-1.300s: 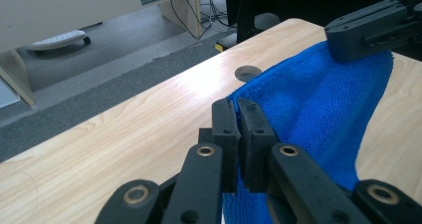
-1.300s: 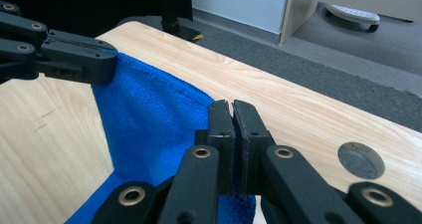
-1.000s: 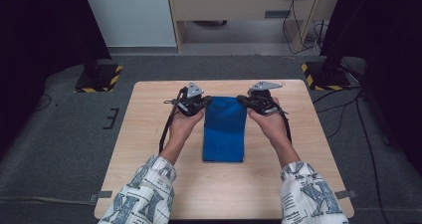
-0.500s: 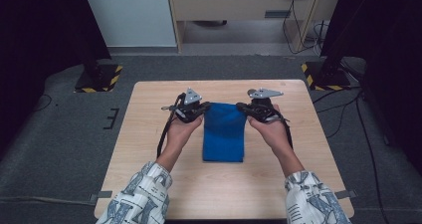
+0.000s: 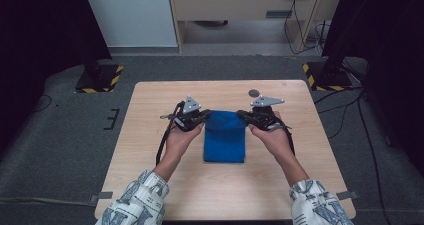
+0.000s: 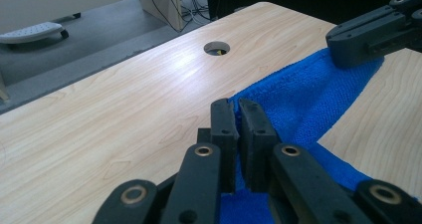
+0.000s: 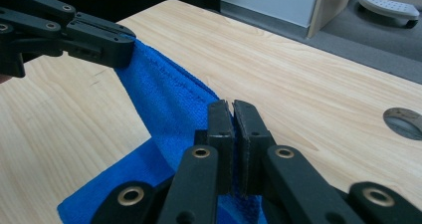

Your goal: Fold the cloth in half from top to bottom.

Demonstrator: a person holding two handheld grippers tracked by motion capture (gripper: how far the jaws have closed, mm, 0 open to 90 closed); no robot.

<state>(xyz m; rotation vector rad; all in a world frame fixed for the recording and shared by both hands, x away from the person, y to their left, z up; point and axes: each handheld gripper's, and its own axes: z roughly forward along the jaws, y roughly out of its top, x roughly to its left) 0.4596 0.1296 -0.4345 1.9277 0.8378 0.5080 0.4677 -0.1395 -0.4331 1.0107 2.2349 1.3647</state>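
A: Where was the blue cloth [image 5: 224,143]?

B: It lay folded in the middle of the wooden table [image 5: 150,130], its far edge lifted a little.

A: And the jaws?

B: The left gripper [image 5: 204,116] was closed on the far left corner, the right gripper [image 5: 242,115] on the far right one (both pinched the fabric tightly).

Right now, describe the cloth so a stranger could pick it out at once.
Find the pale wooden table on the grey floor. At its middle lies the blue cloth, its far corners pinched by the left gripper and right gripper. It is the table's one soft, bright blue thing.
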